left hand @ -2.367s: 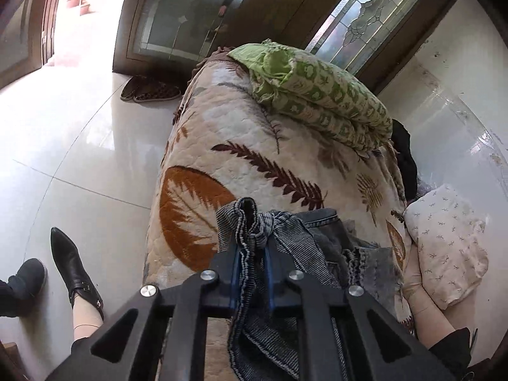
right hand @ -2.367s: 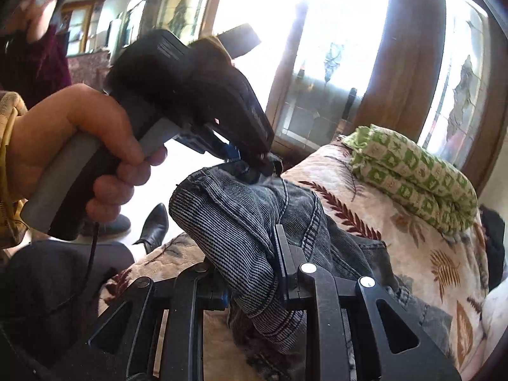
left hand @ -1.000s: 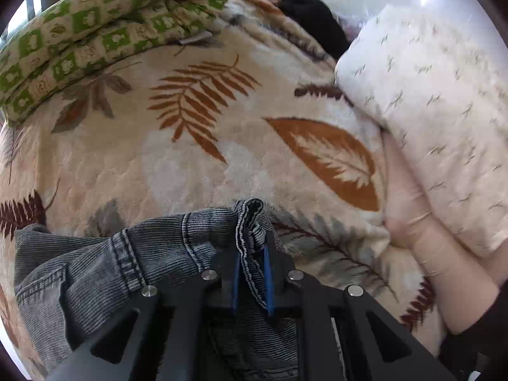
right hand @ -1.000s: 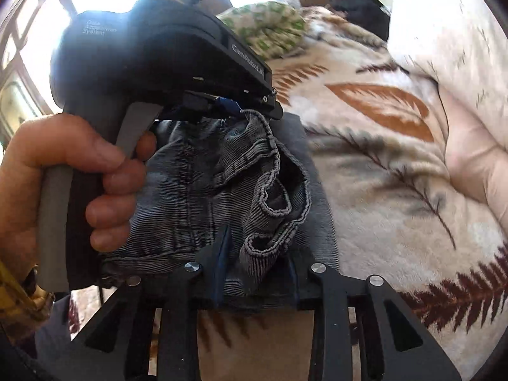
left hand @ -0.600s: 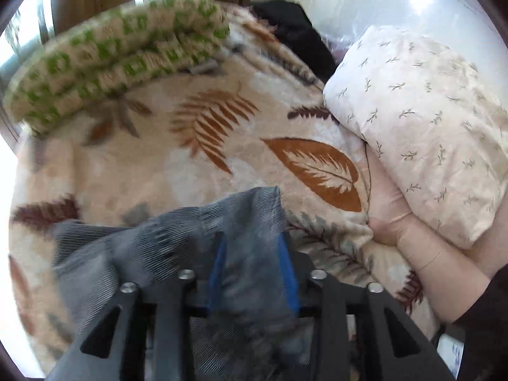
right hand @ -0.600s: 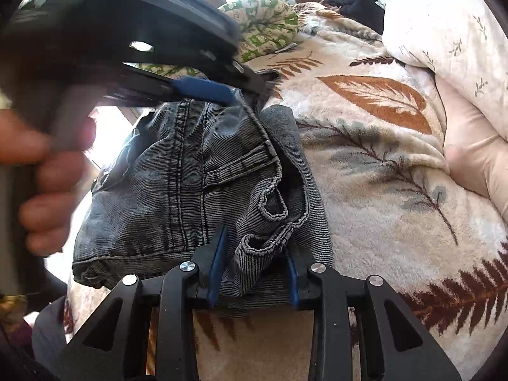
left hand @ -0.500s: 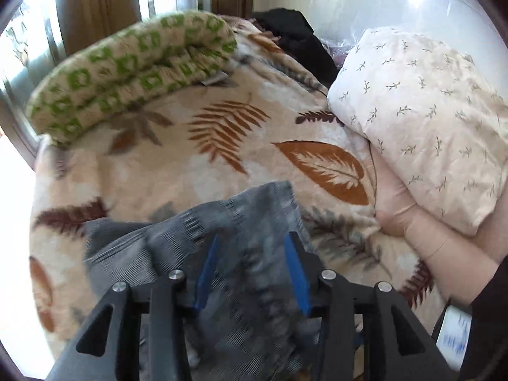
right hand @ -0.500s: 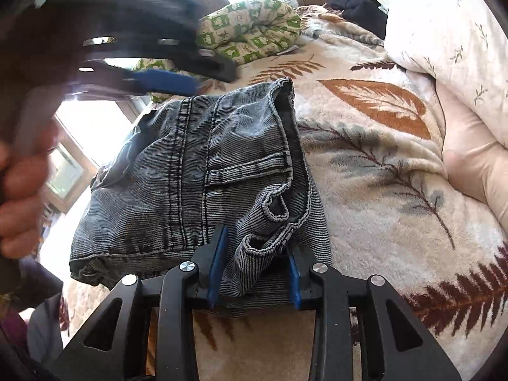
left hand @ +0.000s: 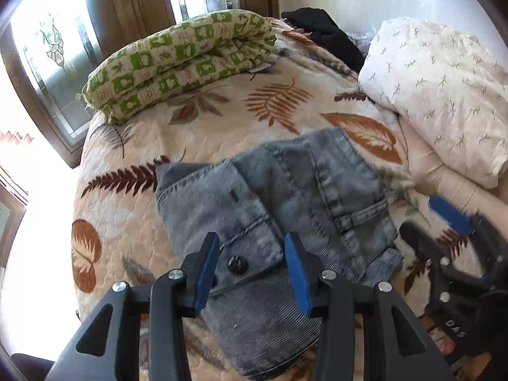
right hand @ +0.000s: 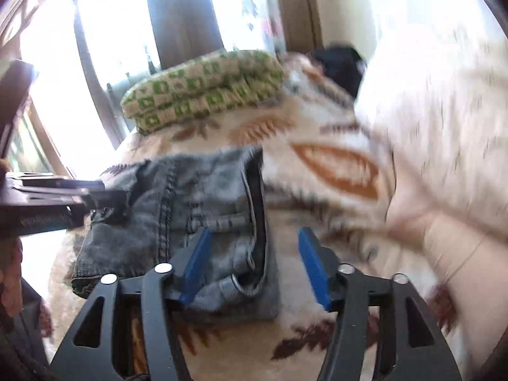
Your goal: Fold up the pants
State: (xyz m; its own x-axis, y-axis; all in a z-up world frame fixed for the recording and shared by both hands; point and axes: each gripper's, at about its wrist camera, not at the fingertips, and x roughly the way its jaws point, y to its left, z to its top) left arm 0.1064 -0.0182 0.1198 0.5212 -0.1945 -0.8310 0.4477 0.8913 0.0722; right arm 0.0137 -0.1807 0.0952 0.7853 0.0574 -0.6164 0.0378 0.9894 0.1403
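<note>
The grey denim pants (left hand: 273, 209) lie folded in a compact bundle on the leaf-print quilt (left hand: 133, 146); they also show in the right wrist view (right hand: 197, 222). My left gripper (left hand: 250, 270) is open and empty, just above the near edge of the bundle by its button. My right gripper (right hand: 254, 270) is open and empty at the bundle's right edge; it also shows in the left wrist view (left hand: 451, 241), to the right of the pants. The right wrist view is blurred.
A folded green-checked blanket (left hand: 177, 60) lies at the far end of the quilt. A white pillow (left hand: 444, 89) and a black garment (left hand: 327, 35) are at the right. A person's bare arm (left hand: 460, 187) rests by the pillow. Windows stand behind.
Both grippers carried the pants onto the quilt, then opened and let go. The left opened first and drew back; the right has now released the bundle's edge too.
</note>
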